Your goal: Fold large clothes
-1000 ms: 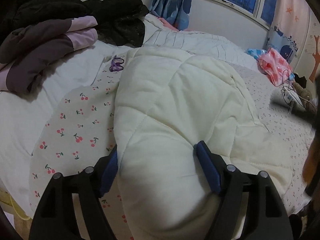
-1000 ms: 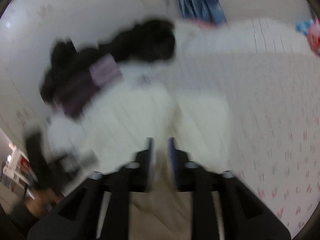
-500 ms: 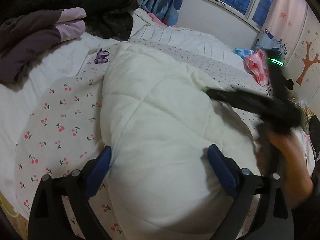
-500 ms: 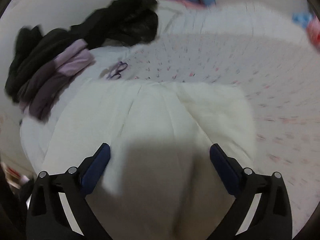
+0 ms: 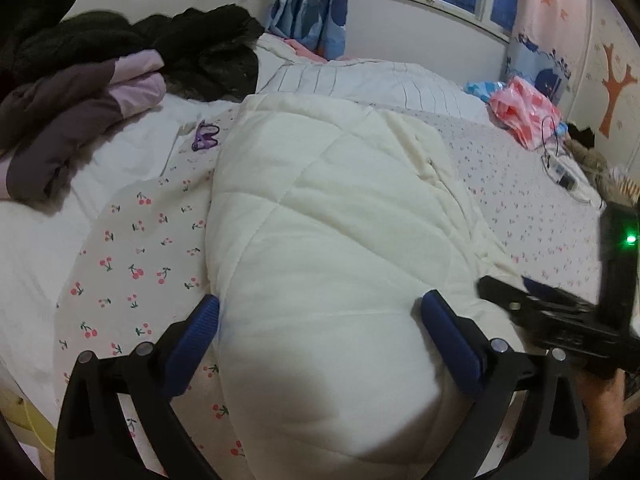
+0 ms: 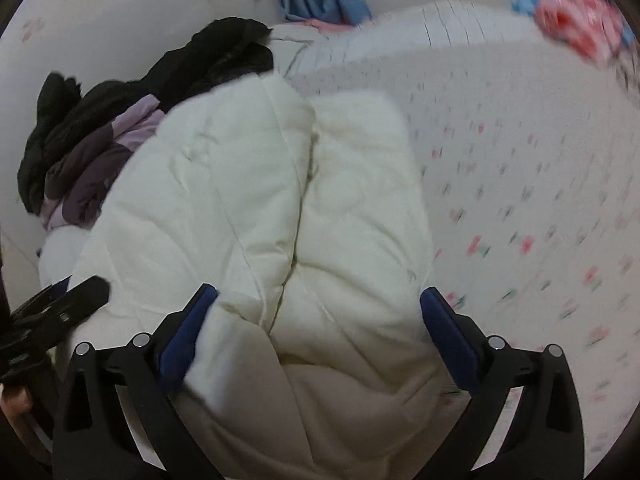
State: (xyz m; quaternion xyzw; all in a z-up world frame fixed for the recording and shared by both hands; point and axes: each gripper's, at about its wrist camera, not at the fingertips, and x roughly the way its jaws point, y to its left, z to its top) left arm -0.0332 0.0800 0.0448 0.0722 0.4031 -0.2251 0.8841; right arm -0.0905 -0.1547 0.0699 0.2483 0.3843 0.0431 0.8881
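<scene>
Cherry-print bedding covers the bed (image 5: 132, 264), with a striped duvet bunched at the far end under the window and curtains. On the bed lies the cream padded coat (image 5: 332, 240), already doubled into a thick, rounded bundle that runs from the near edge toward the far side; from the right wrist view a deep seam or fold line runs down its middle. A heap of dark and lilac clothes (image 5: 80, 104) sits at the far left, and a pink plastic bag (image 5: 524, 112) at the far right. The left gripper (image 5: 320, 332) is spread wide with its blue pads on either side of the bundle's near end, pinching nothing. The right gripper (image 6: 316, 324) is likewise spread wide around the near end, a little to the right, also holding nothing. The coat looks light, soft and springy, so it will likely puff open when let go and slide on its smooth shell. A firm hold would best be taken at the near rolled edge, where the layers stack, with each claw biting through all of them.
</scene>
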